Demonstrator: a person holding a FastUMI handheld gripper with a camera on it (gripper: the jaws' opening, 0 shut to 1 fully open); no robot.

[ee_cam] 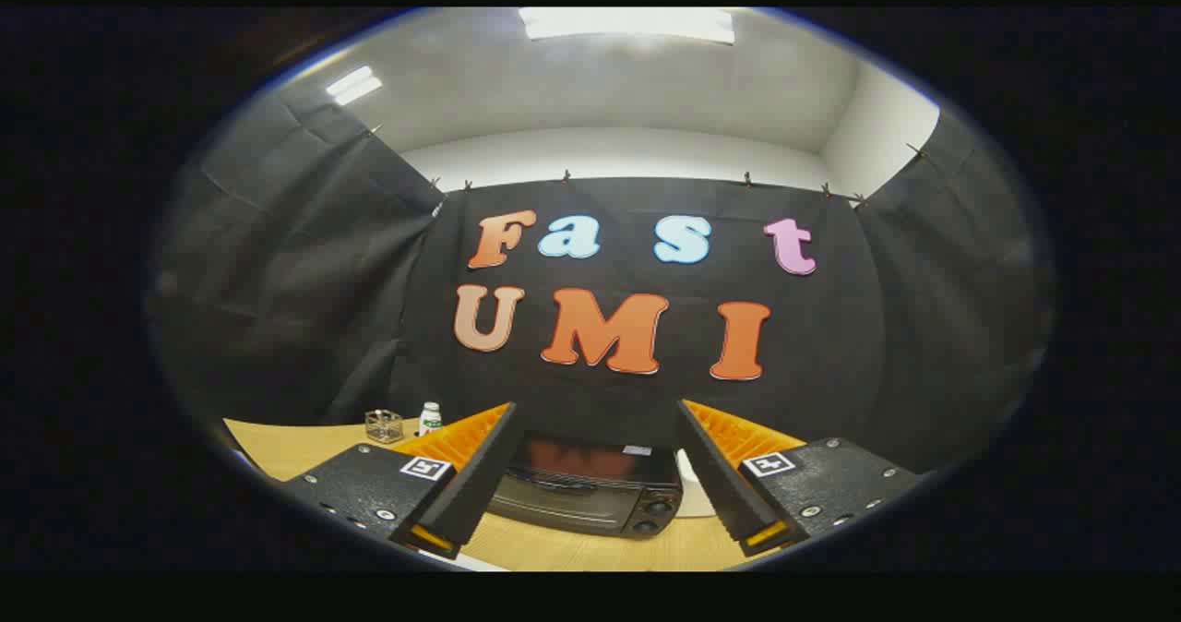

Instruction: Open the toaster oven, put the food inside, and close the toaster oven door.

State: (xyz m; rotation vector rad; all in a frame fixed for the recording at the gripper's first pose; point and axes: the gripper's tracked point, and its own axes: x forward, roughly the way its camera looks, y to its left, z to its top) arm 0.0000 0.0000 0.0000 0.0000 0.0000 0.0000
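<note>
One boxy black metal toaster oven with a dark glass door sits on the pale wood-grain table, and it lies just ahead of the claw, seen through the gap between the two fingers. Its door is shut, with a slim horizontal handle bar across the upper part of the glass, and two round knobs sit one above the other on its right-hand panel. A reddish glow or reflection shows on its upper part; which of the two it is cannot be told. The claw is spread wide, its two fingers well apart and touching nothing; each finger is a flat wedge with a ribbed inner pad, mounted on a matte, speckled block studded with small round screws and bearing one square printed marker. Beyond the left finger, on the far part of the table, stand two small things side by side: one small clear square container whose contents are too small to make out, and one small white plastic bottle with a green label. Just right of the oven, partly hidden behind the right finger, a white rounded object stands on the table; what it is cannot be told.
</note>
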